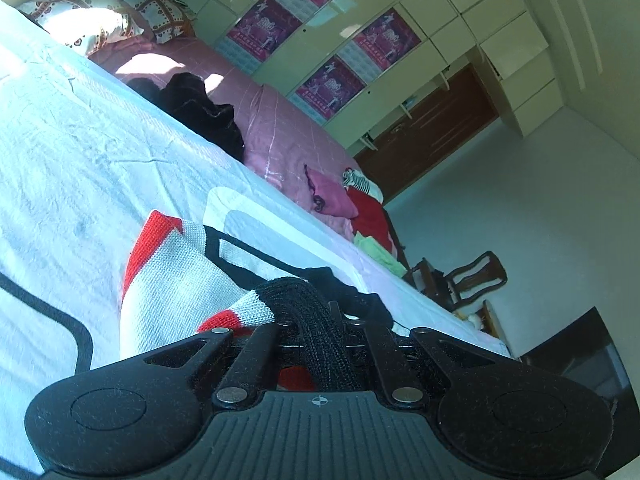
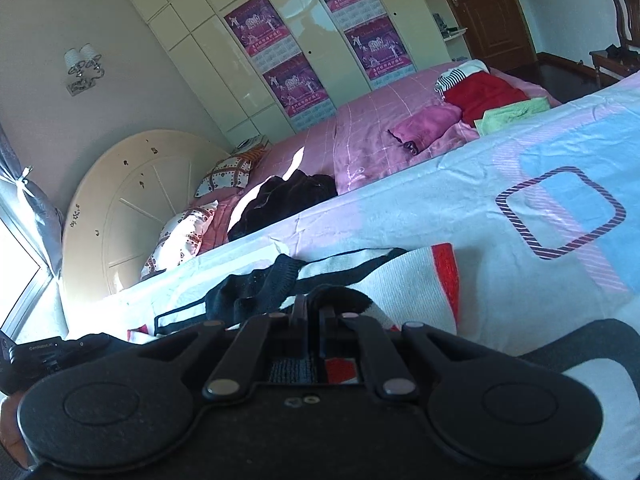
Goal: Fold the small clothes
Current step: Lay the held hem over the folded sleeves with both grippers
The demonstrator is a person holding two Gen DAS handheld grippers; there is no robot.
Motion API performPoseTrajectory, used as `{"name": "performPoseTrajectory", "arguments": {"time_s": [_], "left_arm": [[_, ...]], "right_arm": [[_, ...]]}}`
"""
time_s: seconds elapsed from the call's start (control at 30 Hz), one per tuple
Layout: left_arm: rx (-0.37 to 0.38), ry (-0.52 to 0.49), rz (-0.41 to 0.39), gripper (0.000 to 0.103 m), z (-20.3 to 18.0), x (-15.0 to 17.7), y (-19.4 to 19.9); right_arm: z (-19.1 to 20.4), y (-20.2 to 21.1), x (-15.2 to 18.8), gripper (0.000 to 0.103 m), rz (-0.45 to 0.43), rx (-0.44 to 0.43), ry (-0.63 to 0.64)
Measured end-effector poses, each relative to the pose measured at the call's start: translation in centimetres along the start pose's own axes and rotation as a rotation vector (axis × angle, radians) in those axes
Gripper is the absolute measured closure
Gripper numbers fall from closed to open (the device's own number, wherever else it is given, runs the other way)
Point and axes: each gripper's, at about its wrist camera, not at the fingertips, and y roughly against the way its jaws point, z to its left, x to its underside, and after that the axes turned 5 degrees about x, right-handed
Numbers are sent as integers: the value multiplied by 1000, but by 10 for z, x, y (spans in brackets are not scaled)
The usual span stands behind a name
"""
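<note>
A small knitted garment [image 1: 172, 272], white with red patches and black trim, lies over the pale bed sheet [image 1: 72, 168]. My left gripper [image 1: 308, 312] is shut on its black ribbed edge, which bunches up between the fingers and hangs back under the gripper body. In the right wrist view the same garment [image 2: 404, 280] spreads ahead and to the right. My right gripper [image 2: 314, 306] is shut on another part of the black edge, with knit showing under it. The left gripper's body [image 2: 44, 354] shows at the lower left edge there.
A pink quilt [image 2: 360, 128] covers the far half of the bed, with a black garment [image 2: 284, 196], folded pink, red and green clothes [image 2: 488, 96], and patterned pillows [image 2: 184, 236]. A cream wardrobe [image 2: 304, 40] with posters stands behind. A wooden chair [image 1: 468, 276] sits past the bed's foot.
</note>
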Motion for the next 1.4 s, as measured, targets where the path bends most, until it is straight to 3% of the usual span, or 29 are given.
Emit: {"name": "performPoseTrajectory", "arguments": {"time_s": [0.33,0.4,0.47,0.5,0.53,0.6,0.7,0.73,0.83,0.93,1.07,1.17,1.23,1.37,1.4], "left_arm": [[-15,64,88,99,30,-19,-59],[-15,62,97,95,31,-22,-63],[-6,51,100,85,30,-25,-63],[-6,41,83,61,29,-26,-58],[-5,33,47,28,28,-28,-49],[-14,1,-58,8,25,-33,-28],[-1,-41,-47,13,27,-44,-16],[-24,-99,-20,20,24,-45,-17],[-94,-257,63,28,15,-46,-24],[-108,-331,131,31,12,-47,-36],[-115,-382,203,31,8,-48,-54],[-122,-381,244,31,6,-53,-67],[-97,-383,262,45,3,-55,-71],[-106,-414,280,53,2,-54,-75],[-109,-421,278,61,3,-52,-74]], "right_arm": [[-19,-66,-13,96,37,58,-81],[-21,-68,-14,89,8,77,-91],[-26,-62,-15,70,-31,104,-127],[-31,-59,-17,70,-49,100,-145],[-34,-55,-17,70,-59,93,-148],[-35,-46,-17,70,-77,96,-127],[-34,-37,-18,70,-91,90,-77],[-33,-36,-18,70,-94,88,-51],[-27,-39,-19,70,-66,87,39],[-18,-51,-17,70,-1,78,123],[-3,-63,-13,66,42,61,206],[6,-67,-15,62,25,76,243],[7,-66,-18,60,12,60,242],[14,-80,-18,60,57,99,312],[15,-86,-17,60,64,127,317]]}}
